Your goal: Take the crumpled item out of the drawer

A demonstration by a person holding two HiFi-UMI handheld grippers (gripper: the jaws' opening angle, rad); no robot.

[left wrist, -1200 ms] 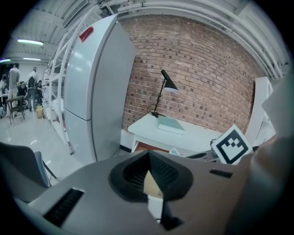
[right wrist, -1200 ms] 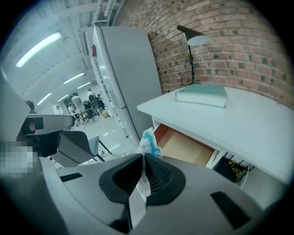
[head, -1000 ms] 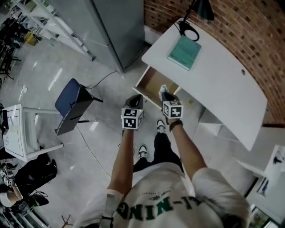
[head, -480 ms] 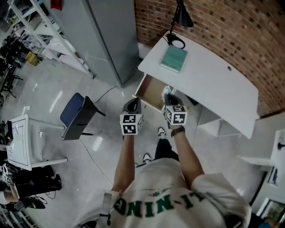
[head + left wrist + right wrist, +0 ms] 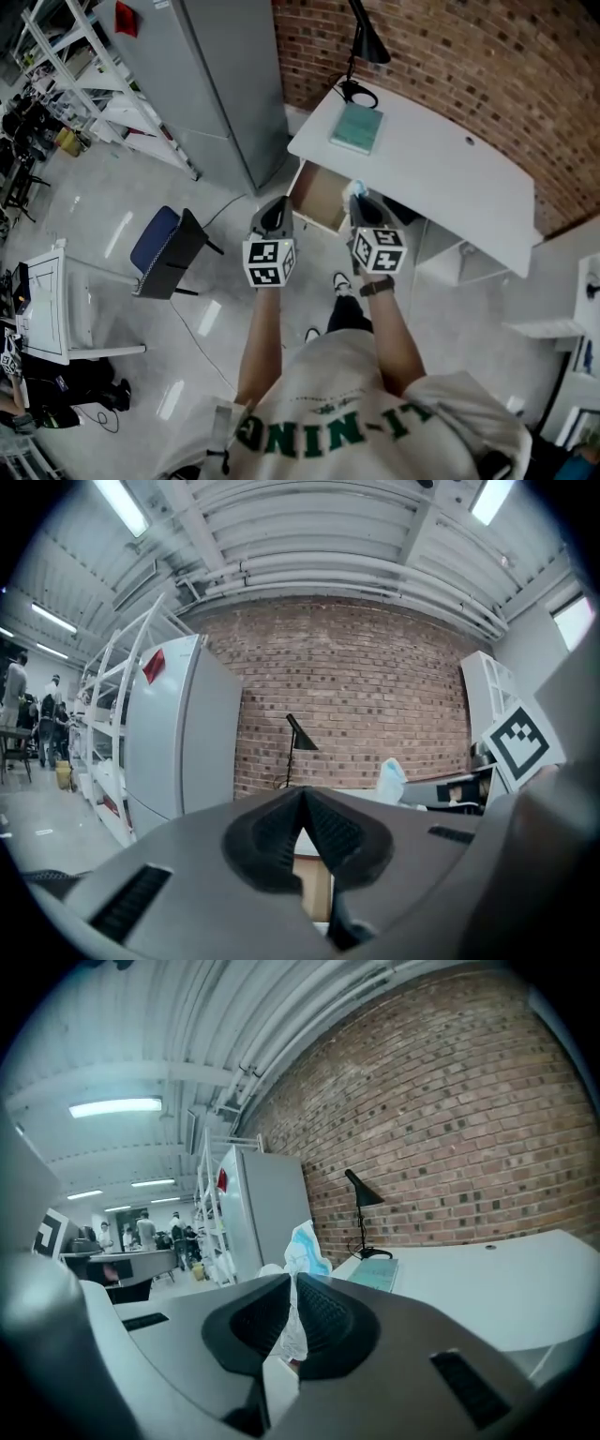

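Observation:
My right gripper (image 5: 360,202) is shut on the crumpled item (image 5: 353,190), a white and pale blue wad, and holds it in the air beside the open drawer (image 5: 317,198) of the white desk (image 5: 441,178). In the right gripper view the crumpled item (image 5: 305,1249) sticks up from between the closed jaws of the right gripper (image 5: 292,1314). My left gripper (image 5: 273,217) hovers left of the drawer, shut and with nothing in it. In the left gripper view the left gripper (image 5: 302,801) has its jaws together, and the crumpled item (image 5: 391,780) shows off to the right.
A teal book (image 5: 356,128) and a black lamp (image 5: 360,47) are on the desk's far end, against the brick wall. A tall grey cabinet (image 5: 225,84) stands left of the desk. A blue chair (image 5: 167,249) is on the floor at the left.
The right gripper has risen from the drawer with the crumpled item in its jaws. Both grippers have come up closer to the head camera.

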